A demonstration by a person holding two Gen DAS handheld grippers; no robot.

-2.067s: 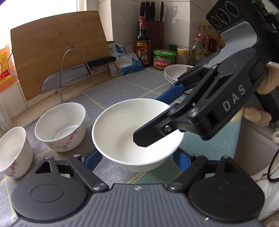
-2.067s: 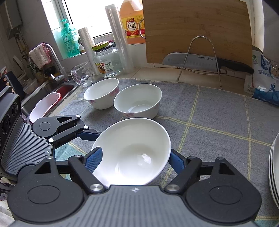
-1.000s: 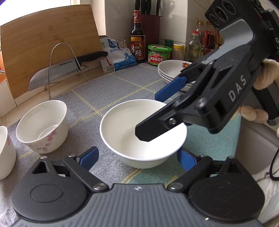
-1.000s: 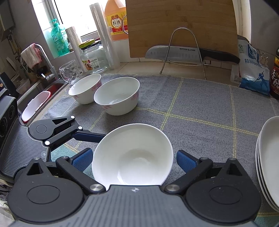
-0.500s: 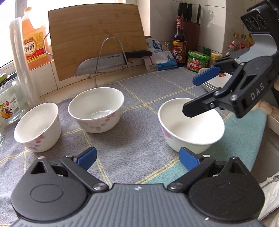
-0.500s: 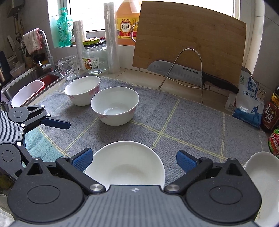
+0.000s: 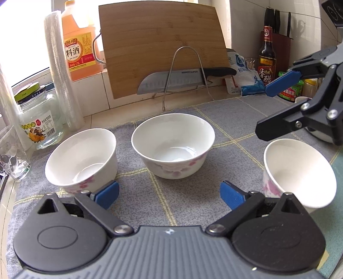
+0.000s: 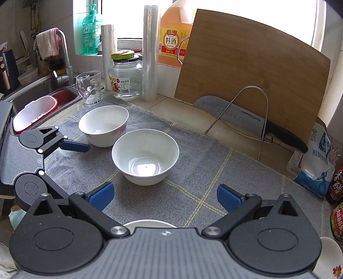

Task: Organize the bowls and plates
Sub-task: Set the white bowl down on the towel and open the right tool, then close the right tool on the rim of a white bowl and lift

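Kitchen counter (image 8: 163, 100), tiled, w/ grey grid-pattern mat (image 8: 193, 163) laid over it. Window (image 8: 128, 19) at 12 o'clock, bright daylight in. Sink (image 8: 45, 90) w/ tap (image 8: 64, 53) at 10 o'clock. White tiled wall (image 7: 242, 21) at 1 o'clock, bamboo board (image 7: 163, 45) leaning vs. wall.

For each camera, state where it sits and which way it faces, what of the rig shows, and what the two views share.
Left wrist: sits on the left gripper, faces down-forward at three bowls; the middle bowl is centred, right gripper at right edge.
Right wrist: sits on the right gripper, aimed at the same middle bowl; left gripper at left.
Shared: middle bowl, cutting board, knife, grey mat.
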